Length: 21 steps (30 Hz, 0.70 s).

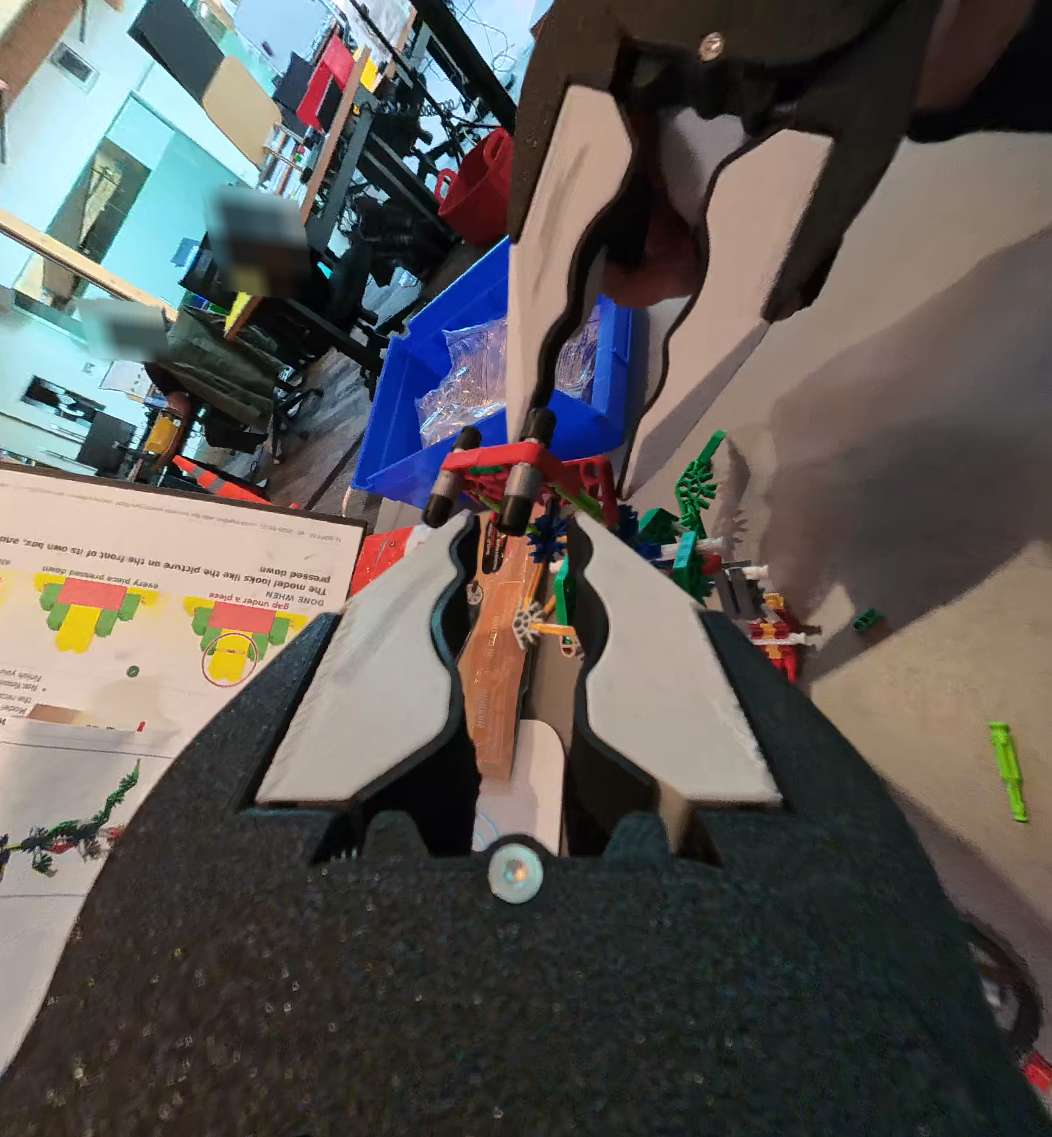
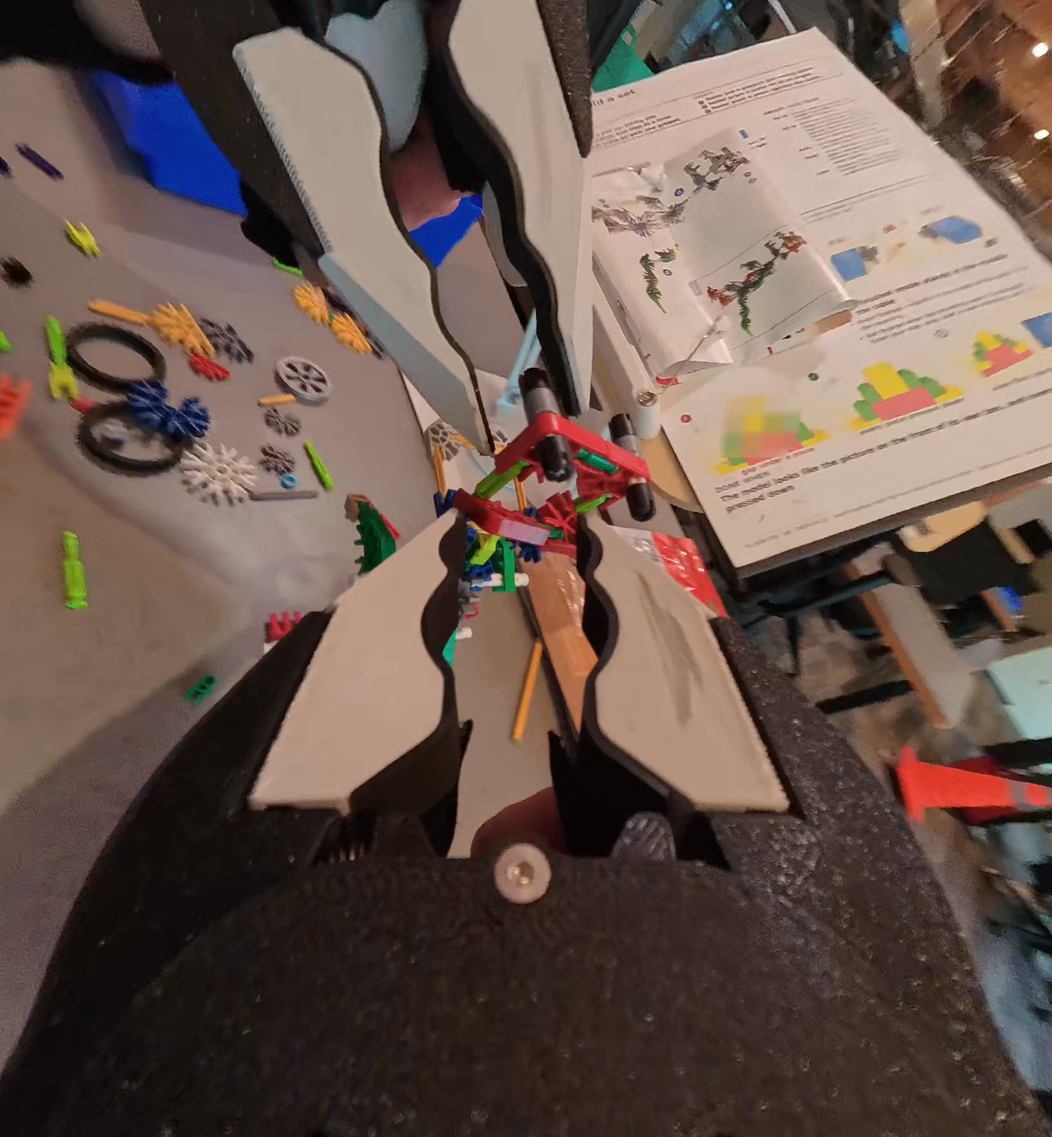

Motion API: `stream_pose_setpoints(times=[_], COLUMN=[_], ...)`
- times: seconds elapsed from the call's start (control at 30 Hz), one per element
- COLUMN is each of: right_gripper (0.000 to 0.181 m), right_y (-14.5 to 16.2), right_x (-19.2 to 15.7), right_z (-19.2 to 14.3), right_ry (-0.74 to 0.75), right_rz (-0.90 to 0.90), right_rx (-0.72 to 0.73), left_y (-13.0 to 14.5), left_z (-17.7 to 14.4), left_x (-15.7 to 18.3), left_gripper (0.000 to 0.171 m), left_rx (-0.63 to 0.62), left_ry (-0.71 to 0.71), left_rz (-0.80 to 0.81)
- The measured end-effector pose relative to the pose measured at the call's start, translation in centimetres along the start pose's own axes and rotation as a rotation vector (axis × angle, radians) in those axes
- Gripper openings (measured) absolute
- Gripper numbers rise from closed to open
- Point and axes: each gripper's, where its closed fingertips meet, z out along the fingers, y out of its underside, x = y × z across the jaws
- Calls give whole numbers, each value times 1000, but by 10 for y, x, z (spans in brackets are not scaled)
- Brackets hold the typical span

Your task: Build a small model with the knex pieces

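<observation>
Both grippers (image 1: 520, 529) (image 2: 520, 523) at toy model (image 2: 548, 486)

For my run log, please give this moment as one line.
left tongs: shut on toy model | right tongs: shut on toy model | loose pieces on grey table | instruction sheet beside

Each gripper (image 1: 520, 535) (image 2: 520, 529): textured black foam-like body, two wavy-edged pale grey fingers (image 1: 388, 664), one silver screw (image 1: 514, 872), apparently hex-socket.

Both views are motion-blurred. The left gripper (image 1: 520, 529) hides most of the toy model (image 1: 514, 477). Whether either jaw grips it is unclear. The instruction sheet (image 1: 142, 590) runs off-frame.
</observation>
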Motion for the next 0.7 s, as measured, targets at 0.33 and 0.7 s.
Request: stream_pose_setpoints(times=[0.33, 0.7], right_gripper=[8, 18], right_y=[-1, 7], right_x=[2, 5], right_z=[0, 3], right_ry=[168, 194], right_rz=[-261, -362], right_rx=[-57, -119], left_y=[1, -2], left_z=[3, 3], left_x=[-2, -11], left_gripper=[13, 8], left_rx=[-3, 1], left_ry=[0, 0], left_rz=[-19, -48])
